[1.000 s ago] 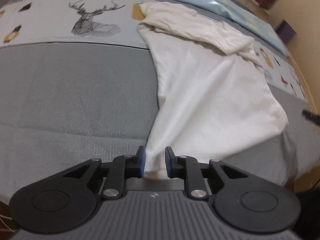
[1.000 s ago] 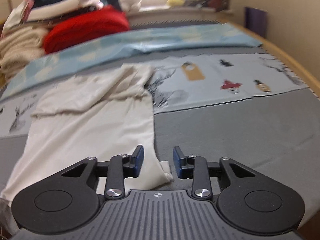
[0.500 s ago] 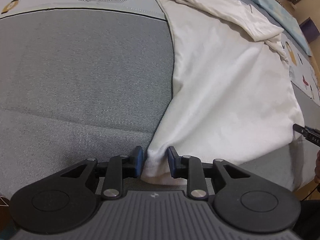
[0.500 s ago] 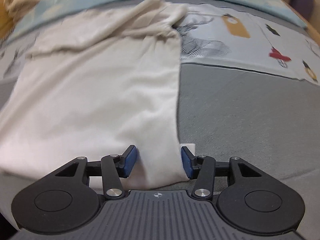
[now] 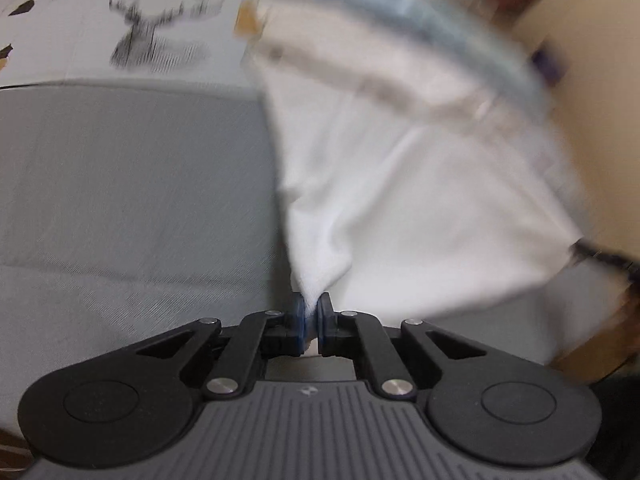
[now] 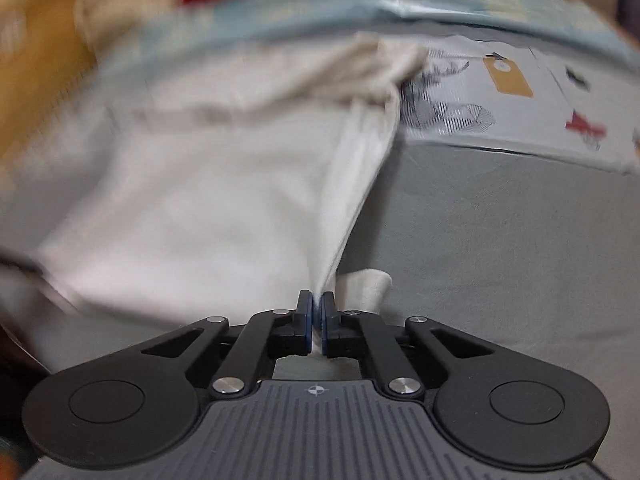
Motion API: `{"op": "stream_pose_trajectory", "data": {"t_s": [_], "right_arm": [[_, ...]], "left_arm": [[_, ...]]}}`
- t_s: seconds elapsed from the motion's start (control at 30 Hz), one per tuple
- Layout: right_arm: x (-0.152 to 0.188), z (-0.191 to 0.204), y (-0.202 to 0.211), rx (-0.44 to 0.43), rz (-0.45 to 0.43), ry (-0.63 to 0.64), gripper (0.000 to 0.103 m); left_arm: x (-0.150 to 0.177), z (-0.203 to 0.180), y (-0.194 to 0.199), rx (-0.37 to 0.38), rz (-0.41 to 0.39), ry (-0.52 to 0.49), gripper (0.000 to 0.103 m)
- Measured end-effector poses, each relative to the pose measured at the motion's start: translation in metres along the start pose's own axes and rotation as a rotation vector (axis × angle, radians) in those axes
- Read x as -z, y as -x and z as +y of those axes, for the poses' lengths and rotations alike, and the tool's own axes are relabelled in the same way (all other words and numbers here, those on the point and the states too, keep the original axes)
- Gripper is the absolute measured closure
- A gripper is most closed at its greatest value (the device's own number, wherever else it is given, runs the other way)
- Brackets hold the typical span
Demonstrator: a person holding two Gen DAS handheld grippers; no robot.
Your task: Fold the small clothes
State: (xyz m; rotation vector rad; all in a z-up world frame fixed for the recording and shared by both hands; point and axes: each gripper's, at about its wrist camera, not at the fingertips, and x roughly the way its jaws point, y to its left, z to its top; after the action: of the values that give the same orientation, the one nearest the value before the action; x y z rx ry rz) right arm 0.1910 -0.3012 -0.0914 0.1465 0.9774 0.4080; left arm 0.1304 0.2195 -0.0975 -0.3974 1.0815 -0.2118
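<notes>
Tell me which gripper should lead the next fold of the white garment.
Neither clearly: the left gripper and right gripper each pinch a near corner of the white garment, so they should probably carry the hem forward together.

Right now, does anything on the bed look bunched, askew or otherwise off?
Only the white garment: its far end lies bunched and folded over itself, and a small flap sticks out beside the right hand-held gripper. Both views are motion-blurred. The left hand-held gripper pinches its corner cleanly.

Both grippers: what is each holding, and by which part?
Left gripper and right gripper each pinch a near hem corner of the white cotton garment, on opposite sides.
</notes>
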Motion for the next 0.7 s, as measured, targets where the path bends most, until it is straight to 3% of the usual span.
{"op": "stream_pose_trajectory", "data": {"t_s": [0.07,0.1,0.17,0.2,0.27,0.33,0.37,0.4,0.43,0.5,0.57,0.7], "right_arm": [[-0.004,-0.028,0.040,-0.218,-0.168,-0.242,0.100],[-0.002,-0.042,0.057,-0.310,-0.251,-0.339,0.100],[0.004,-0.062,0.076,-0.378,-0.353,-0.456,0.100],[0.006,-0.068,0.079,-0.363,-0.360,-0.485,0.100],[0.010,-0.073,0.069,-0.230,-0.278,-0.494,0.100],[0.012,-0.069,0.044,-0.027,-0.113,-0.448,0.098],[0.014,-0.066,0.031,0.064,-0.038,-0.417,0.095],[0.016,-0.063,0.024,0.133,0.001,-0.382,0.095],[0.015,-0.059,0.020,0.165,0.011,-0.353,0.095],[0.014,-0.057,0.016,0.142,0.012,-0.349,0.087],[0.015,-0.058,0.011,0.127,0.044,-0.355,0.062],[0.016,-0.049,-0.007,0.172,0.130,-0.285,0.060]], "left_arm": [[0.000,0.009,0.026,0.107,-0.092,0.061,0.097],[0.002,0.013,0.034,0.121,-0.121,0.074,0.097],[0.002,0.019,0.036,0.068,-0.121,0.103,0.097],[0.003,0.021,0.031,0.026,-0.090,0.115,0.097],[0.002,0.018,0.020,-0.011,-0.037,0.108,0.095],[0.000,0.013,0.014,-0.006,-0.017,0.103,0.082],[-0.001,0.012,0.011,-0.014,-0.009,0.111,0.066],[-0.001,0.012,0.006,-0.034,0.003,0.126,0.061],[-0.002,0.012,0.000,-0.057,0.024,0.139,0.061],[0.002,0.016,-0.008,-0.086,0.070,0.162,0.059],[-0.001,0.019,-0.022,-0.126,0.112,0.183,0.058],[-0.004,0.028,-0.041,-0.194,0.159,0.188,0.058]]}}
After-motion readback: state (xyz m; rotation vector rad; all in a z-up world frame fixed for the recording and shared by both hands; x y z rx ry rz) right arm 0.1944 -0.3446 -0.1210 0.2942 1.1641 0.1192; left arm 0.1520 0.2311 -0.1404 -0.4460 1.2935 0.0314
